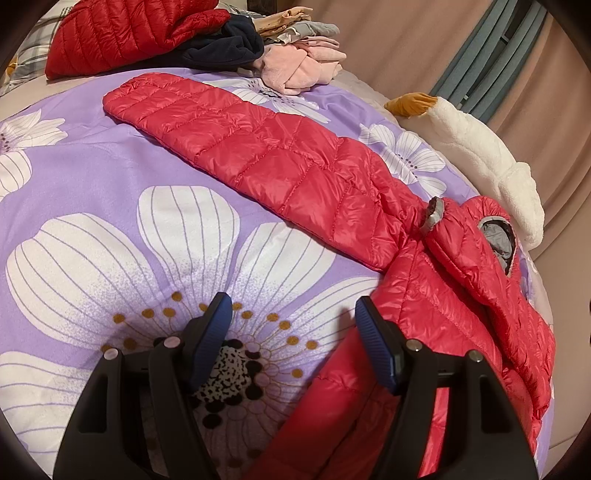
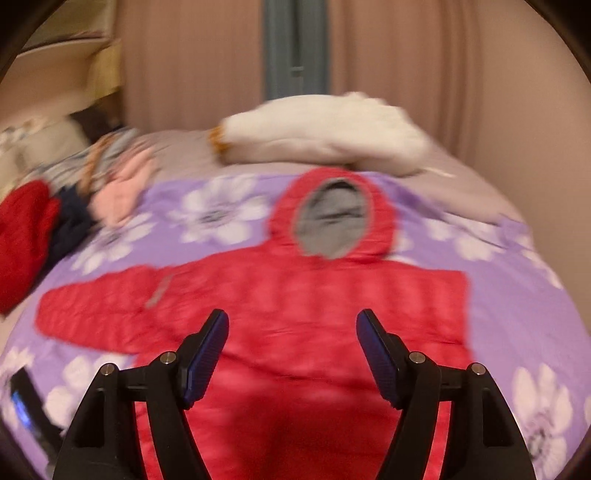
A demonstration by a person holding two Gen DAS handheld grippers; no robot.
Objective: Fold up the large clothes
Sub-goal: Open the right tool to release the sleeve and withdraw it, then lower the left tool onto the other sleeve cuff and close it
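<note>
A red quilted hooded jacket (image 2: pixel 303 295) lies flat on the purple floral bedspread (image 2: pixel 517 295), with its grey-lined hood (image 2: pixel 332 221) at the far end. In the left wrist view its left sleeve (image 1: pixel 240 136) stretches out to the far left and the body (image 1: pixel 443 295) lies to the right. My left gripper (image 1: pixel 293 317) is open and empty, low over the bedspread (image 1: pixel 92 166) beside the jacket's left side. My right gripper (image 2: pixel 291 332) is open and empty above the jacket's lower body. The right wrist view is blurred.
A pile of clothes stands at the bed's far left: a dark red quilted jacket (image 1: pixel 122 33), a navy garment (image 1: pixel 225 44) and pink ones (image 1: pixel 303 66). A white plush toy (image 1: pixel 476 147) lies along the far edge by the curtain (image 2: pixel 443 66).
</note>
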